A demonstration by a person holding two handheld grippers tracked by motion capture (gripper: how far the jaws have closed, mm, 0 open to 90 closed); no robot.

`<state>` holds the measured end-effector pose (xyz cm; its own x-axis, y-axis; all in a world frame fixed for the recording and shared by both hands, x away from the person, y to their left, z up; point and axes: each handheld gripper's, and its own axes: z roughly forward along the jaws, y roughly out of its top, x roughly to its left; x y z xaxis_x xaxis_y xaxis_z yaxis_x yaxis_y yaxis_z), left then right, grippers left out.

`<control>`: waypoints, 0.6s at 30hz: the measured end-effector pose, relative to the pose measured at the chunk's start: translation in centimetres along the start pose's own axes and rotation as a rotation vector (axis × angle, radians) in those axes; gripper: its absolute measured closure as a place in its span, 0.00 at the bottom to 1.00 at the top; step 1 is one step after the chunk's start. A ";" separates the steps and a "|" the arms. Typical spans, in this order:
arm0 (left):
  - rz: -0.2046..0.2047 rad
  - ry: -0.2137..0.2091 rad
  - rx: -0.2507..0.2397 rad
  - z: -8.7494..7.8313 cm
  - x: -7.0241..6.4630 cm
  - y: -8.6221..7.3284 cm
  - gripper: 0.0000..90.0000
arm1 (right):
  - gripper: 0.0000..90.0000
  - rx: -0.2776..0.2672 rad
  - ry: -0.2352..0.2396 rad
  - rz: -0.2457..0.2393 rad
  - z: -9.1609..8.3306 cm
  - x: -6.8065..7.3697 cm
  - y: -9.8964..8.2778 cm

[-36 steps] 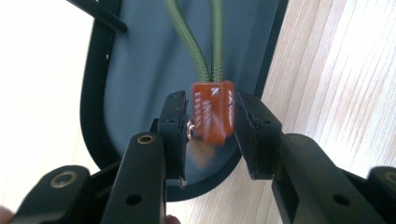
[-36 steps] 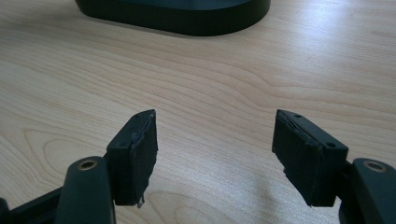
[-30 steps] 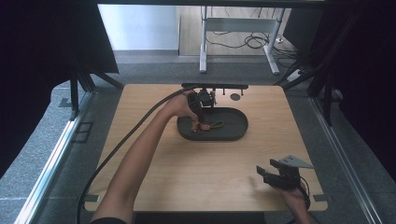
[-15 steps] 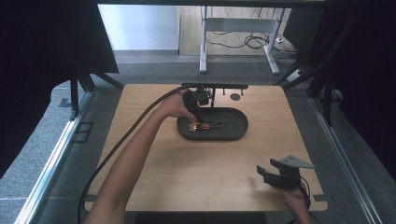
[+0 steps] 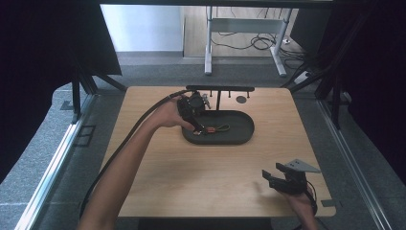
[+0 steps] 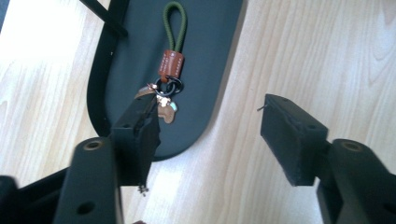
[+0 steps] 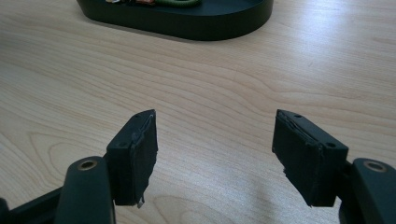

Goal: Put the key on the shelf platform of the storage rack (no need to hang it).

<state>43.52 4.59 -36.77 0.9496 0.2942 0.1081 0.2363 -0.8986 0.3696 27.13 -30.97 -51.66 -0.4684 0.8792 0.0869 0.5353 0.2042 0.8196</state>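
Observation:
A keychain (image 6: 171, 63) with a green cord loop, a brown leather tab and a ring of small keys lies flat in a dark oval tray (image 6: 205, 70). My left gripper (image 6: 212, 116) hangs open just above the tray's end. Its left jaw is over the keys and its right jaw is over bare wood. In the high view the left gripper (image 5: 197, 124) sits at the left end of the tray (image 5: 242, 136), next to the keychain (image 5: 218, 128). My right gripper (image 7: 215, 140) is open and holds nothing, low over the table near the front right (image 5: 282, 179), well short of the tray (image 7: 210, 25).
A black bar stand with small pegs (image 5: 220, 88) rises just behind the tray. A small dark round mark (image 5: 241, 99) sits beside it. The wooden table (image 5: 191, 182) ends in edges at the front and both sides. A cable (image 5: 124, 143) trails from the left gripper.
The left gripper has shifted left and toward the person, from the tray's back edge to its left end. The keychain stays in the tray. The right gripper has not moved.

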 end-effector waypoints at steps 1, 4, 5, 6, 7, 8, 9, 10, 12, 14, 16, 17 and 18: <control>0.007 0.001 0.004 -0.2 -0.2 -0.2 0.39 | 0.35 0.001 0.001 0.000 0.0 0.0 0.0; 0.009 0.005 -0.012 -0.6 -0.8 -1.0 0.36 | 0.35 0.003 0.001 -0.002 0.0 -0.1 0.0; 0.011 0.004 -0.018 -0.9 -1.1 -1.3 0.36 | 0.35 0.003 0.001 0.000 0.0 -0.1 0.0; 0.010 0.004 -0.018 -1.0 -1.2 -1.5 0.35 | 0.35 0.003 0.001 0.002 0.0 -0.2 0.0; 0.010 0.007 -0.021 -1.1 -1.4 -1.8 0.35 | 0.35 0.002 0.001 0.002 0.0 -0.2 0.0; 0.007 0.009 -0.021 -1.3 -1.7 -2.2 0.35 | 0.35 0.001 0.001 0.004 0.0 -0.2 0.0; 0.005 0.009 -0.026 -1.4 -1.9 -2.6 0.34 | 0.35 0.002 0.001 0.004 0.0 -0.2 0.0; 0.003 0.009 -0.030 -1.5 -2.0 -2.9 0.34 | 0.35 0.002 0.000 0.005 0.0 -0.3 0.0; -0.005 0.011 -0.038 -1.9 -2.5 -3.8 0.34 | 0.35 0.001 0.000 0.005 0.0 -0.2 0.0; -0.011 0.010 -0.043 -2.1 -3.0 -4.6 0.34 | 0.35 0.003 0.001 0.005 0.0 -0.2 0.0; -0.018 0.007 -0.050 -2.1 -3.4 -5.3 0.34 | 0.35 0.003 0.001 0.003 0.0 -0.1 0.0; -0.024 0.007 -0.053 -2.2 -3.7 -5.9 0.34 | 0.35 0.002 0.002 0.001 0.0 -0.1 0.0; -0.027 0.010 -0.053 -2.2 -4.0 -6.3 0.34 | 0.35 0.003 0.002 0.000 0.0 -0.1 0.0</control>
<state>37.82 9.83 -37.49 0.9408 0.3218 0.1064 0.2506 -0.8717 0.4211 27.19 -31.04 -51.73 -0.4700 0.8782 0.0886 0.5377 0.2053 0.8177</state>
